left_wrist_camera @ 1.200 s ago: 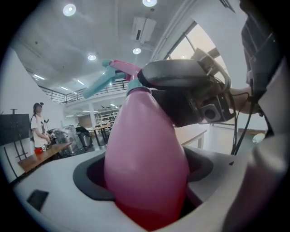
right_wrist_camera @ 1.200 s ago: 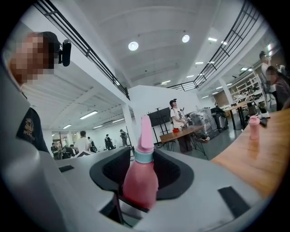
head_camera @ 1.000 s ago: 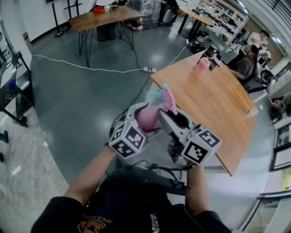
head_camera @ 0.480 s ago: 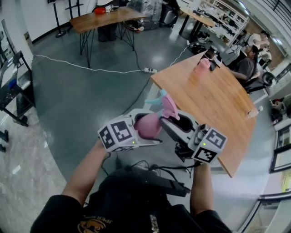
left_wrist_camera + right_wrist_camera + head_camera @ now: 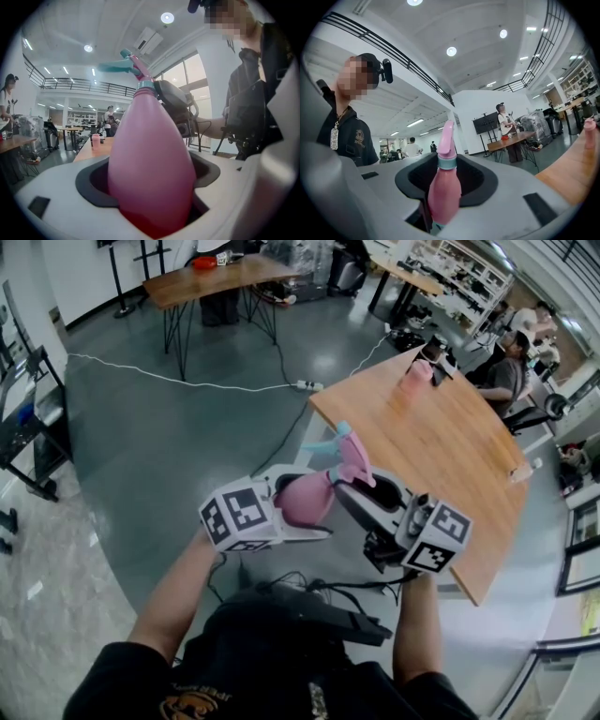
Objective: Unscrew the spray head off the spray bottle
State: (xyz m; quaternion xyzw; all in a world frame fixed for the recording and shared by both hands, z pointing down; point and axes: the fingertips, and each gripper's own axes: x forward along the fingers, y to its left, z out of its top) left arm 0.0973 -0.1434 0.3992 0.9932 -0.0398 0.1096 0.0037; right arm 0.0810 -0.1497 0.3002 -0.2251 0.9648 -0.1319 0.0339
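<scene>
left gripper clamped on spray bottle belly, right gripper looks clamped on the neck under the spray head; bottle axis points up-away, right nearer.

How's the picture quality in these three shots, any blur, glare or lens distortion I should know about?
Head view: strong fisheye bends the edges of the wooden table; the light is even. Left gripper view: dark round vignette, and the spray bottle fills the frame, slightly soft up close. Right gripper view: same vignette, ceiling lights blown out, spray head fairly sharp.
</scene>
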